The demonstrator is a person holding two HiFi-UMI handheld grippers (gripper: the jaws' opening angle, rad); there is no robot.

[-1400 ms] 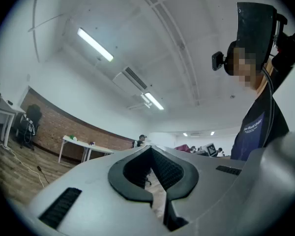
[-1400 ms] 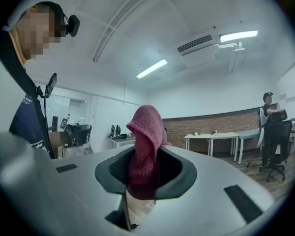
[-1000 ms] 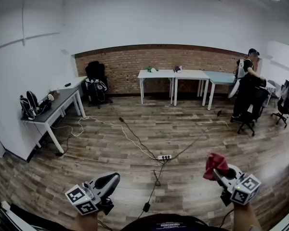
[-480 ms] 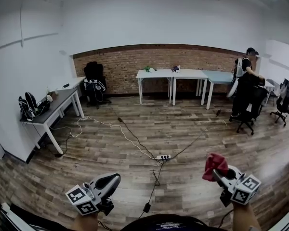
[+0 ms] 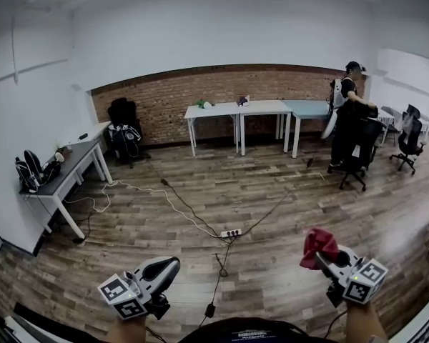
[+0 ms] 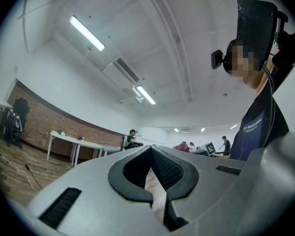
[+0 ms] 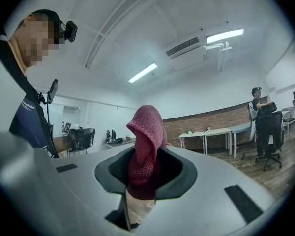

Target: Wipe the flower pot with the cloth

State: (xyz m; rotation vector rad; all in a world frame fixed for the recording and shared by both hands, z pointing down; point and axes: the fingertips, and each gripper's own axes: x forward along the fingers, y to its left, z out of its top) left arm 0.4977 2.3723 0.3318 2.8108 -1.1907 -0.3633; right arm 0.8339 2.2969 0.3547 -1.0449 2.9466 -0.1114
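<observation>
Open room, wood floor, both tools held low and roughly level. R gripper (image 5: 322, 257) pinches the cloth (image 5: 318, 241): red-pink knit, jaws clamped on its lower part, the rest flops up & over the tips like a hood. L gripper (image 5: 169, 266) is pressed together w/ nothing in it; its own view shows the pads meeting, no gap.

No flower pot identifiable in any view. A small green thing (image 5: 202, 103) sits on the white tables (image 5: 261, 108) at the brick wall, well apart from both tools. Poss. a plant, too small to tell.

Handling, my read: cloth is light, soft, limp and won't hold shape, so wipe w/ the bunched wad past the tips, not a loose corner. Bite looks deep; knit unlikely to slip. Pot prob. rigid, maybe brittle & tippy, so L gripper should steady it at the rim before R rubs. Power strip (image 5: 231, 233) + cables lie between here & the tables: trip risk.
</observation>
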